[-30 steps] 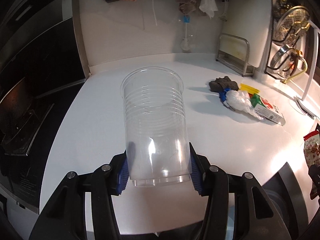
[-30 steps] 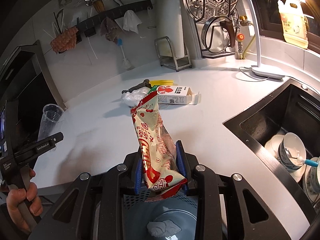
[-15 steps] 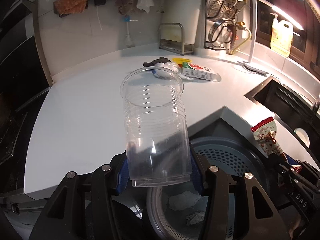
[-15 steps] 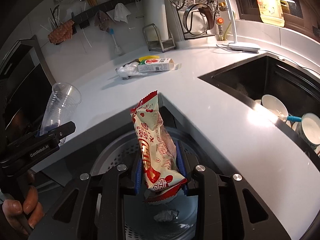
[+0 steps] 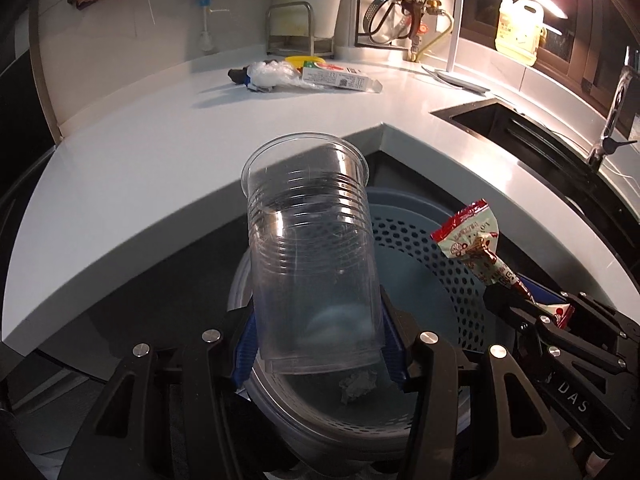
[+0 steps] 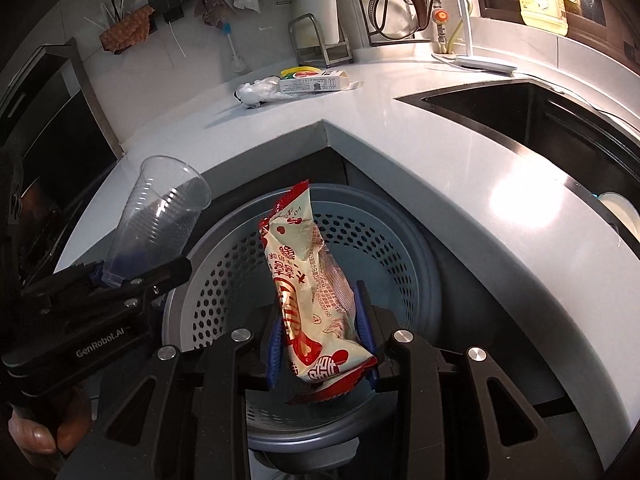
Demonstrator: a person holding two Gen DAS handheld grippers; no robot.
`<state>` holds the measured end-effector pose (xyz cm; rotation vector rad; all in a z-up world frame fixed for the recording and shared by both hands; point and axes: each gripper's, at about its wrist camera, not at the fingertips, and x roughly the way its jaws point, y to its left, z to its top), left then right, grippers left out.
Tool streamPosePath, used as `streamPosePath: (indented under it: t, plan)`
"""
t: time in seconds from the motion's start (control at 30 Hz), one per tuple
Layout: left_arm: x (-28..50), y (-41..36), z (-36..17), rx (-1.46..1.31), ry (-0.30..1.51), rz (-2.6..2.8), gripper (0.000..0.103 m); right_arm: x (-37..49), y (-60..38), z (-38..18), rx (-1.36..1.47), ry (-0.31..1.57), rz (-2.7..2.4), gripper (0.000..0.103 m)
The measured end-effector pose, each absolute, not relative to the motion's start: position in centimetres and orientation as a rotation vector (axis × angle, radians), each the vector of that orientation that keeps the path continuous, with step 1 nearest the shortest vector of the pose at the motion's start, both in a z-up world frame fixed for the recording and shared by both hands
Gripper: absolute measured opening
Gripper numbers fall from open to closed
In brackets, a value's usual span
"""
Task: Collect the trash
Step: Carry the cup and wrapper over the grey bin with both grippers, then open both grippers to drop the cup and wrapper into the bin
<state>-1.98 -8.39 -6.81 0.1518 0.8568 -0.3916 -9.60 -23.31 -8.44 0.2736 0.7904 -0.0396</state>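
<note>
My left gripper (image 5: 320, 340) is shut on the base of a clear ribbed plastic cup (image 5: 312, 256), which tilts mouth-forward over a blue perforated bin (image 5: 452, 256) set below the counter's edge. A crumpled scrap of paper (image 5: 358, 386) lies on the bin's bottom. My right gripper (image 6: 322, 336) is shut on a red-and-cream snack wrapper (image 6: 308, 280), held upright above the same bin (image 6: 224, 256). In the right wrist view the cup (image 6: 160, 216) and the left gripper (image 6: 120, 276) stand at the bin's left rim. The left wrist view shows the wrapper (image 5: 472, 240) at the right.
On the white counter (image 5: 160, 152) farther back lie a crumpled plastic bag (image 5: 272, 72), a carton (image 5: 340, 76) and a yellow lid. A dark sink (image 6: 540, 120) opens at the right. A person's hand (image 6: 36, 428) holds the left gripper's handle.
Both grippers have drawn back from over the counter and sunk until they hang above the blue bin, which now fills the lower views. Cup and wrapper stay gripped.
</note>
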Motion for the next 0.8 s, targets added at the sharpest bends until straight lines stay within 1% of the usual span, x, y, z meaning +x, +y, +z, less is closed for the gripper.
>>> streamPosePath:
  t: [0.53,0.63,0.67,0.7,0.73,0.77,0.8]
  plan:
    - [-2.5,-7.6,-8.4,0.163,0.912,-0.389,0.053,-9.2,-22.3,-9.7,0.245,0.834,-0.04,0.031]
    - [-2.5,-7.4,-8.5,0.152,0.92,-0.386,0.053,-9.1,-22.4,-9.8,0.245,0.837,-0.041,0.034]
    - [-2.5,-7.4,-8.5,0.149,0.922,-0.387,0.054,-9.1,-22.4,-9.8,0.245,0.838,-0.043,0.035]
    - [-2.5,-7.3,-8.5,0.149,0.922,-0.385,0.057,-9.0,-22.4,-9.8,0.246,0.838,-0.044,0.038]
    - [-2.5,-7.3,-8.5,0.149,0.92,-0.382,0.062,-9.0,-22.5,-9.8,0.247,0.836,-0.044,0.046]
    - [-2.6,-7.2,-8.4,0.148,0.917,-0.378,0.065,-9.1,-22.4,-9.7,0.249,0.832,-0.044,0.06]
    - [-2.6,-7.1,-8.4,0.146,0.914,-0.376,0.067,-9.1,-22.4,-9.6,0.251,0.823,-0.045,0.065]
